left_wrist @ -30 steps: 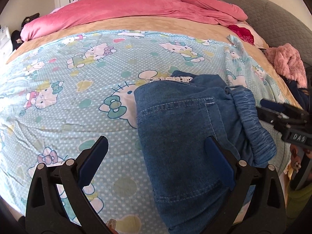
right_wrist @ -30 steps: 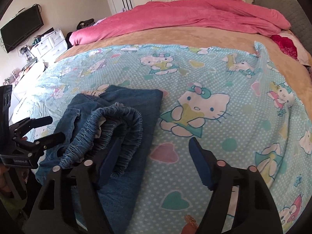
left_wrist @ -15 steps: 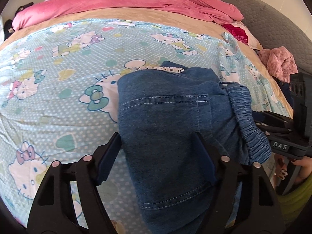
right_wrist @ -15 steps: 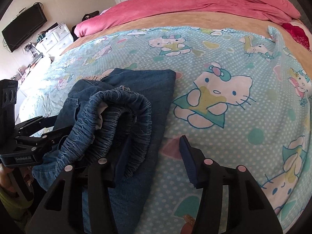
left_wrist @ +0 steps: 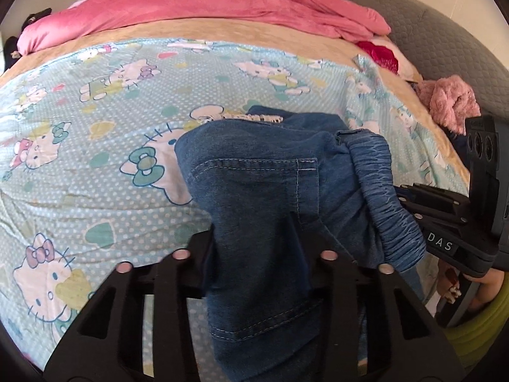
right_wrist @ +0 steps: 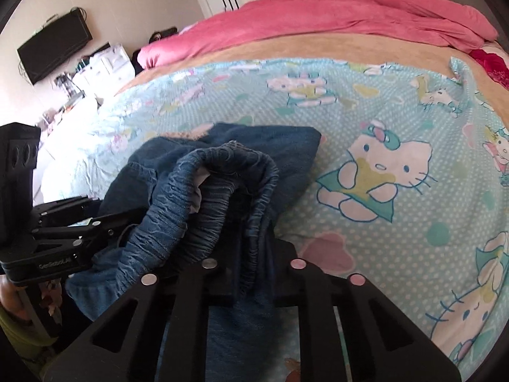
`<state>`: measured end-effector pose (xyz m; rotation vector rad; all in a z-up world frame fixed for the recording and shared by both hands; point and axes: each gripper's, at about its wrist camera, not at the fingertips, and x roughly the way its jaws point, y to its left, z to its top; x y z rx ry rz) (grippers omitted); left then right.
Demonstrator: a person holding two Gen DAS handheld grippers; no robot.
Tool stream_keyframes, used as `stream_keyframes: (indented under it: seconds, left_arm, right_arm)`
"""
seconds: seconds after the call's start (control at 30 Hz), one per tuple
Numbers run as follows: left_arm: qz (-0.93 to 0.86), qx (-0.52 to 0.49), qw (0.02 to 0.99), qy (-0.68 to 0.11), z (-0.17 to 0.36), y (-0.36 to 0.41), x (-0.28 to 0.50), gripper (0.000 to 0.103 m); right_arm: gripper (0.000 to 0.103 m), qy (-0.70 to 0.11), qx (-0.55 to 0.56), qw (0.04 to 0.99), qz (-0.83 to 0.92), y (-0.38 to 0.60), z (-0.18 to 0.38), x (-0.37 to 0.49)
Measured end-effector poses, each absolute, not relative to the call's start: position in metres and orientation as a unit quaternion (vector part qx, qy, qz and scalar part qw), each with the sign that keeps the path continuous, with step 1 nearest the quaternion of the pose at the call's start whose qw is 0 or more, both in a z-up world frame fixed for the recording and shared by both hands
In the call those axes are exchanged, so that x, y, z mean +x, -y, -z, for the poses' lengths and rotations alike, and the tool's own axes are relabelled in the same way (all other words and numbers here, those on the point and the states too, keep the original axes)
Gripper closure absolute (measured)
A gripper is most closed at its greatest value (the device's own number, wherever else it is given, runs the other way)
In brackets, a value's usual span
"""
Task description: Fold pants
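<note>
The folded blue pants (left_wrist: 254,197) lie at the lower centre of the frame on the bed (left_wrist: 95,146); the left tool (left_wrist: 257,254), jaws just closing, clamps the denim; the right tool (right_wrist: 251,264) has just closed on the gathered waistband (right_wrist: 203,210).

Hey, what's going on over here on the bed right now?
A person is folding blue denim pants on a cartoon-cat sheet, with handheld tongs in each hand. The left tongs have just been closing and now pinch the pocket side. The right tongs have just been closing too, gripping fabric by the elastic waistband. The pants already lie partly folded.
</note>
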<state>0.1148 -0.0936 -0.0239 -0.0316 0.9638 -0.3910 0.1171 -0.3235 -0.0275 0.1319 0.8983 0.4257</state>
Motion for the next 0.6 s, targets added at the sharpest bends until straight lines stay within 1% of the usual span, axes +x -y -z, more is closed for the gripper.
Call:
stream_keyframes:
  seconds: [0.1,0.27,0.6]
  left_arm:
    - [0.189,-0.015,0.873,-0.449,0.014,0.093,0.110,0.085]
    - [0.185,-0.009,0.884,-0.429,0.002,0.096,0.099,0.085]
    - [0.183,-0.017,0.891,-0.414,-0.016,0.100,0.095,0.087]
  right_arm:
    - [0.093,-0.419,0.056,0.883,-0.205,0.322,0.020,0.112]
    - [0.093,-0.399,0.044,0.892,-0.209,0.319,0.006,0.104]
    - [0.093,-0.371,0.029,0.901,-0.222,0.313,-0.016,0.100]
